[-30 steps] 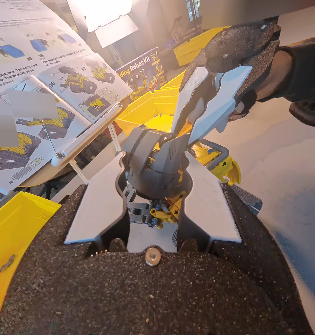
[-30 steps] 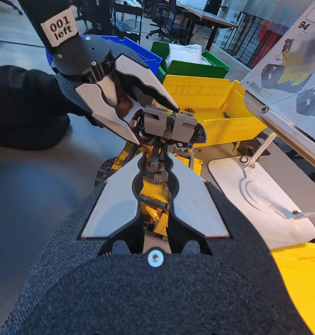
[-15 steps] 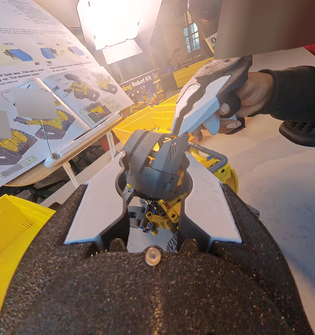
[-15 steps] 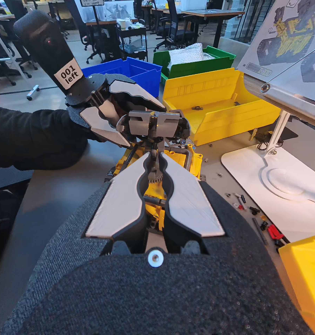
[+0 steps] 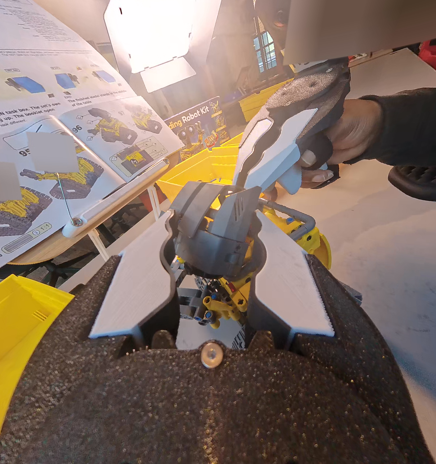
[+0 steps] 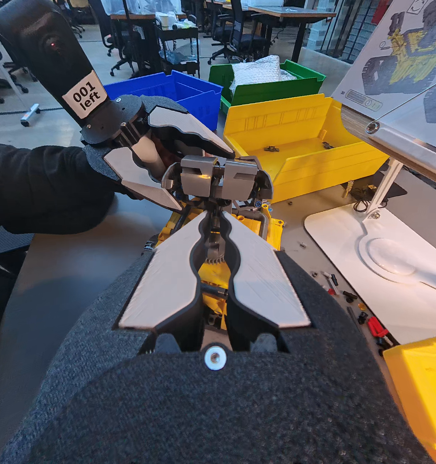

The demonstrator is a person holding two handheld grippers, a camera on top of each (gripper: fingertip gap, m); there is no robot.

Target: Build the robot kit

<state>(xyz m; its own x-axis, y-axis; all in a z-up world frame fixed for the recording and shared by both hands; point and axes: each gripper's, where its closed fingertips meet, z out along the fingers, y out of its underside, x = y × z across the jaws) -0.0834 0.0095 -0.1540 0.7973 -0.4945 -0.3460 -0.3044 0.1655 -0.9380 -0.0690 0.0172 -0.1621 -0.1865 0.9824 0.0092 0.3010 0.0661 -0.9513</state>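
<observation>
A yellow and grey brick-built robot model (image 6: pixel 272 226) stands on the table. My left gripper (image 5: pixel 214 216) is shut on the model's grey head (image 5: pixel 209 241), one finger on each side. In the right wrist view the left gripper (image 6: pixel 206 180) clasps the left end of the head (image 6: pixel 194 180). My right gripper (image 6: pixel 214 214) is shut on the thin dark neck (image 6: pixel 214 226) under the head, above a grey gear. In the left wrist view the right gripper (image 5: pixel 242 185) comes in from the far side, its tips hidden behind the head.
A yellow bin (image 6: pixel 299 160), a blue bin (image 6: pixel 181 93) and a green bin (image 6: pixel 299 82) stand behind the model. An instruction booklet (image 5: pixel 61 150) rests on a stand with a white base (image 6: pixel 387 263). Loose small parts (image 6: pixel 350 301) lie beside another yellow bin (image 6: pixel 425 389). The grippers are tip to tip, or close to it.
My right gripper's fingers have closed from a wider gap onto the neck. The left gripper has kept its hold on the head. Both cameras have tilted upward.
</observation>
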